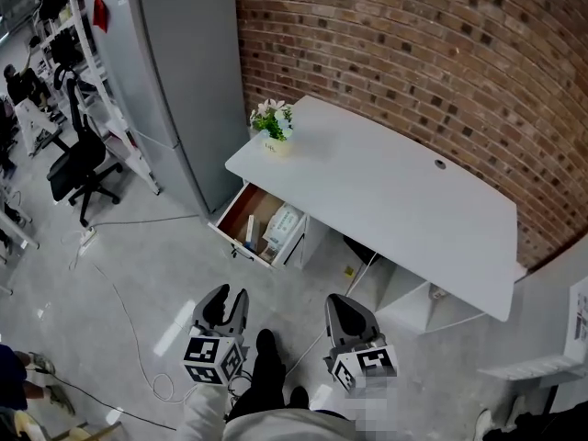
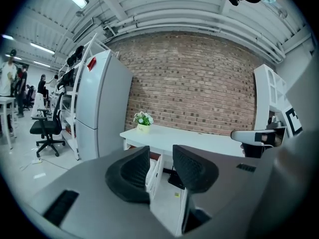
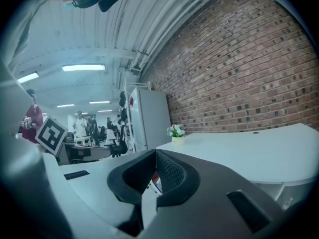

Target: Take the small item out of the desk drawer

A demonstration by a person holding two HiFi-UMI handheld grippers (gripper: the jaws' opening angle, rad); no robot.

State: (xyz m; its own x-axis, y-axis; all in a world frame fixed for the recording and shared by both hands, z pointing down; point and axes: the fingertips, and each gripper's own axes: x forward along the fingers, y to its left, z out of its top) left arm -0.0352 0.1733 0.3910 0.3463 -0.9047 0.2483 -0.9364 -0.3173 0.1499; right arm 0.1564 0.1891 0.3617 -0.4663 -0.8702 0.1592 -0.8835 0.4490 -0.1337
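White desk [image 1: 395, 191] by brick wall [image 1: 413, 53], drawer [image 1: 241, 244] open, left claw [image 2: 160, 158] parted, empty, right claw [image 3: 155, 158] clenched, empty.

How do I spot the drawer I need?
Find the brick wall, then the white desk against it. The drawer hangs under the desk's end that carries the flower pot, beside the grey fridge. It alone is pulled open, showing a brown inside; everything else under the desk is white.
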